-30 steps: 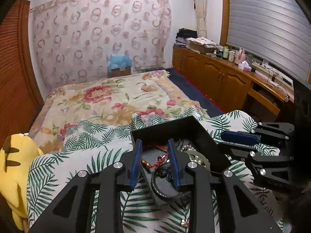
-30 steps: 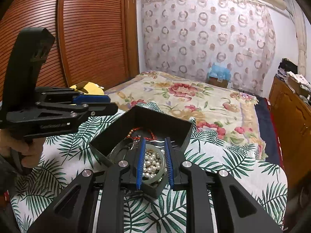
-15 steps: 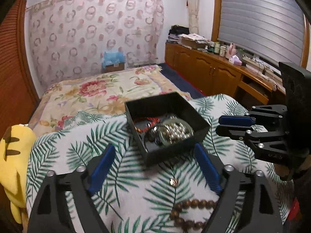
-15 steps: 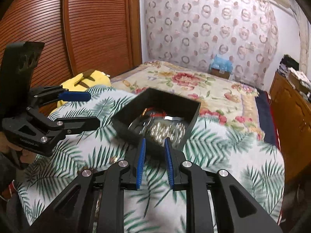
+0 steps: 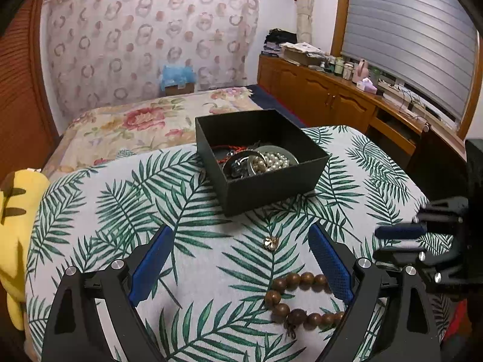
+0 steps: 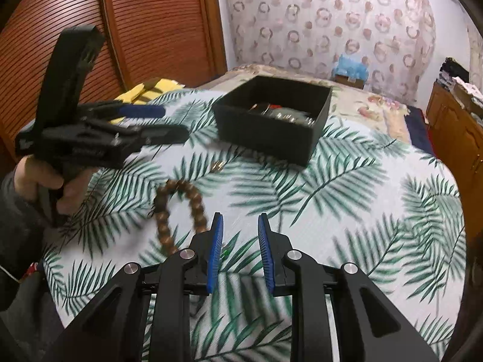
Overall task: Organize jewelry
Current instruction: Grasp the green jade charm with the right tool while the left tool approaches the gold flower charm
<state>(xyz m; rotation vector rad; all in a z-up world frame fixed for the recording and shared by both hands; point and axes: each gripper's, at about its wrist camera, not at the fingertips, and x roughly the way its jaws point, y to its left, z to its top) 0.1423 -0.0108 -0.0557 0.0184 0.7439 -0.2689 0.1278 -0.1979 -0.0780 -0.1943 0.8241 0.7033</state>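
1. The left hand-held gripper (image 5: 238,259) is spread wide and released, its jaws opening a touch more, with nothing pressed between them. It hangs over the leaf-print cloth (image 5: 120,211), and the wooden bead bracelet (image 5: 297,300) lies on the cloth just ahead of it, by its right pad.
2. The right hand-held gripper (image 6: 238,250) has its jaws only narrowly apart and opening, with nothing between them; the bracelet lies just to its left.
3. A small gold piece (image 5: 270,242) lies loose on the cloth between the bracelet and the black box (image 5: 271,187).
4. The box already holds pearls, a bangle and a red cord.
5. By my reading most of the sorting is done; the bracelet and gold piece are left to go in.
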